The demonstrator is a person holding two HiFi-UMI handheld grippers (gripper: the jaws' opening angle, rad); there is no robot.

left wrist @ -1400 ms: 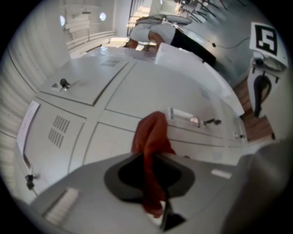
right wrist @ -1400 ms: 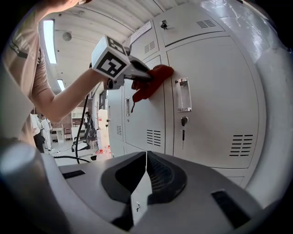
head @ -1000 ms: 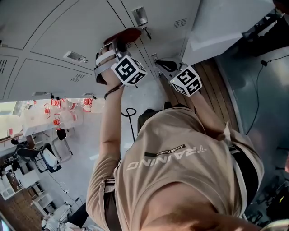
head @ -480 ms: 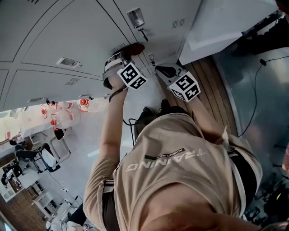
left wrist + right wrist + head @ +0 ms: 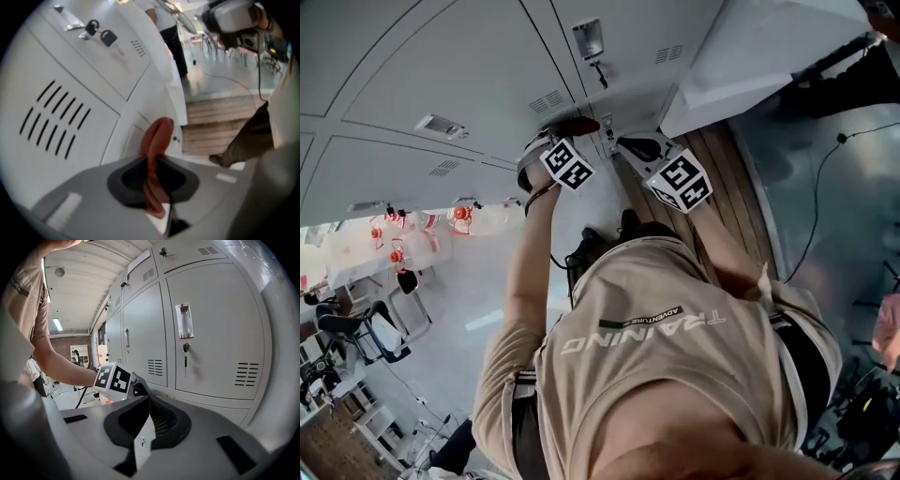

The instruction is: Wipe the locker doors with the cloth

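My left claw (image 5: 153,163) was clamped on the cloth (image 5: 158,135) — a red strip pinched in the jaws. Its long axis ran straight out along them, so its free end stood ahead of the tips and pointed at the locker doors (image 5: 61,145). That was the relation the next stroke turned on. The cloth lay between the claw and the metal, low on the bottom row, just beside the vent slots (image 5: 54,123) and near the bottom edge where the doors met the wooden floor (image 5: 215,129). From above, the cloth's end looked pressed against the door, though I could not tell for sure that it touched. I judged that the wipe needed a push forward into the panel first, then a sweep across it. I was bent far over, with my left arm (image 5: 525,272) stretched nearly straight down and out to the foot of the lockers. My right claw (image 5: 148,411) had its jaws together with nothing between them. It hung just beside the left one, also aimed at the bottom row — the left was nearer the door, and it alone carried the cloth.
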